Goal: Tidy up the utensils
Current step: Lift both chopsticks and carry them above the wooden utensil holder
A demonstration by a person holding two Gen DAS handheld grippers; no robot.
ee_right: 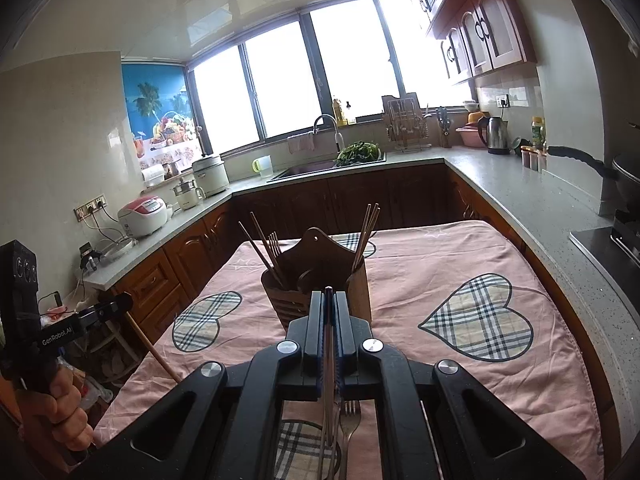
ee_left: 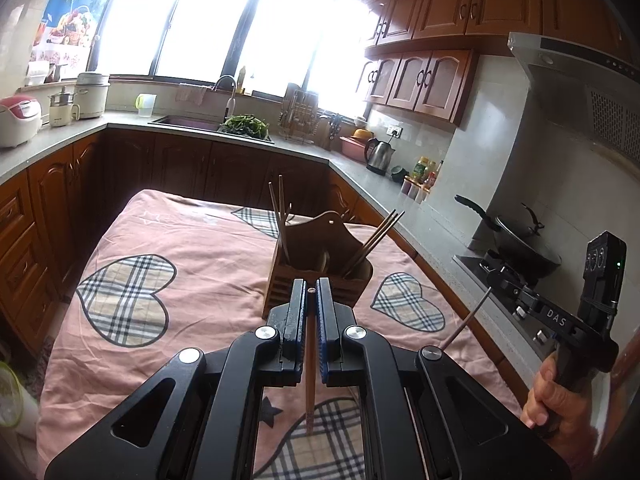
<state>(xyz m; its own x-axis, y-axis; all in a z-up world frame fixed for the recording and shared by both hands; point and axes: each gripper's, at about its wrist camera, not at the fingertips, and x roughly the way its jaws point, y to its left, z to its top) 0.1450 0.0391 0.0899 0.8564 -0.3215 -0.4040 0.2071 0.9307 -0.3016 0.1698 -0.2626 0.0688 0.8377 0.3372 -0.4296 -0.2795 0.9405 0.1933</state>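
Observation:
A wooden utensil holder (ee_left: pixel 320 264) (ee_right: pixel 320 276) stands on the pink cloth, with chopsticks upright in its left and right compartments. My left gripper (ee_left: pixel 311 284) hovers just in front of it, shut on a wooden chopstick (ee_left: pixel 309 380) that hangs down toward the cloth. In the right wrist view the left gripper (ee_right: pixel 126 300) is at the far left with that chopstick (ee_right: pixel 154 348) slanting down. My right gripper (ee_right: pixel 329 294) is shut on a thin metal chopstick (ee_right: pixel 328 380); the left wrist view shows it (ee_left: pixel 493 276) off to the right with the rod (ee_left: pixel 468 316).
A metal fork (ee_right: pixel 350 420) lies on the cloth (ee_right: pixel 440 264) under my right gripper. The table is covered by the pink cloth with plaid hearts (ee_left: pixel 128 300). Kitchen counters surround it; a stove with a wok (ee_left: pixel 524 240) is at the right, a sink (ee_left: pixel 184 122) at the back.

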